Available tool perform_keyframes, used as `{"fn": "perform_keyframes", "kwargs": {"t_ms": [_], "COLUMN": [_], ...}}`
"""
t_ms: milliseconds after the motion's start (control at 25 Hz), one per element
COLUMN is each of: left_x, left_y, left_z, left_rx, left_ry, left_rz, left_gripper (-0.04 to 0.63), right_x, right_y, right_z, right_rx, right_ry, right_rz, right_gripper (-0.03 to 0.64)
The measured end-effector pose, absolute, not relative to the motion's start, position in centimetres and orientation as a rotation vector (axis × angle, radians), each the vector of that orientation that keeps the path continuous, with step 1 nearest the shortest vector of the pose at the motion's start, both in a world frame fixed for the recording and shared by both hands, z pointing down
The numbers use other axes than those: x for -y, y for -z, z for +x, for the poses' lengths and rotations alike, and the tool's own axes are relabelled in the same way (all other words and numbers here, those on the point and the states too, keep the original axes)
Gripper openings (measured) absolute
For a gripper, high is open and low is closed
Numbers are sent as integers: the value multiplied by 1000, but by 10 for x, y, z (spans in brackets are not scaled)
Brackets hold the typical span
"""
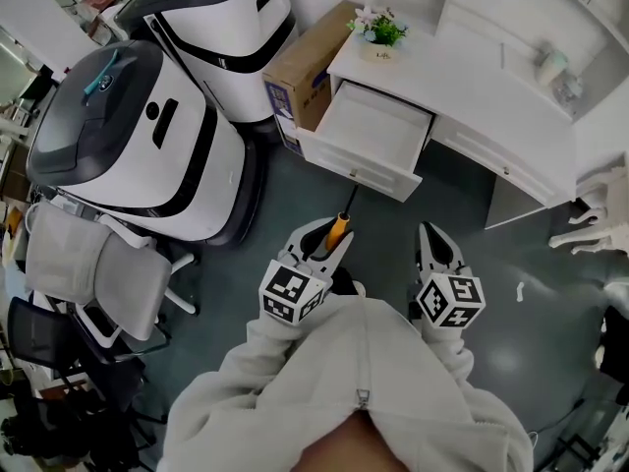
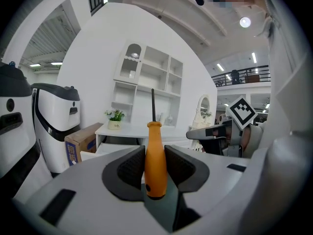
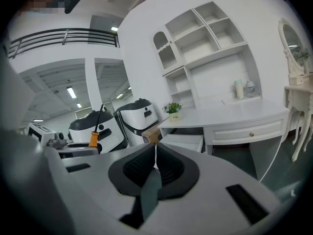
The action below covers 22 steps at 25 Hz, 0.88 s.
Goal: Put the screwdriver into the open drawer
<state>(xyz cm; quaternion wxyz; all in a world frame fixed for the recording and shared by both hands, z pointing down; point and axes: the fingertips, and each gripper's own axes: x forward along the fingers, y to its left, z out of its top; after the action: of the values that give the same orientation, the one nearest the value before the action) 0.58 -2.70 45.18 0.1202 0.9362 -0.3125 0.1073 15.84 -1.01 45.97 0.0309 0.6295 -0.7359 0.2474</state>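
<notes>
Left gripper [image 2: 155, 166] pinches the screwdriver [image 2: 155, 153] by its orange handle, shaft upright above the jaws. Right gripper [image 3: 155, 166] jaws are pressed together with nothing between them. Both are held above the floor, facing the white table [image 1: 472, 79]. The open drawer [image 1: 371, 131] is pulled out under the potted plant [image 1: 377, 29]. The screwdriver tip seems short of the drawer front, but the steep head view makes this uncertain.

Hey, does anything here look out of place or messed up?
Nothing looks spilled or damaged. The only thing not closed is one drawer, pulled out of the white desk, with a cardboard box on the floor beside it. The screwdriver stands straight, clamped in the left gripper.
</notes>
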Motion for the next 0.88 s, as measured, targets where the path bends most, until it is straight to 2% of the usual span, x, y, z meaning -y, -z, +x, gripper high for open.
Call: {"fn": "perform_keyframes", "kwargs": {"t_ms": [520, 880], "left_x": [26, 70], "left_y": [-462, -473], "left_z": [-6, 0], "left_rx": [954, 936], "left_ry": [-319, -324], "left_rz": [2675, 2640], "left_gripper": [132, 132], "right_x": [14, 56], "right_y": [-473, -485], "right_z": [145, 149], "right_rx": [2281, 2262], "right_ry": [-810, -846], "right_rz": [1877, 1857], "right_gripper": [35, 35]}}
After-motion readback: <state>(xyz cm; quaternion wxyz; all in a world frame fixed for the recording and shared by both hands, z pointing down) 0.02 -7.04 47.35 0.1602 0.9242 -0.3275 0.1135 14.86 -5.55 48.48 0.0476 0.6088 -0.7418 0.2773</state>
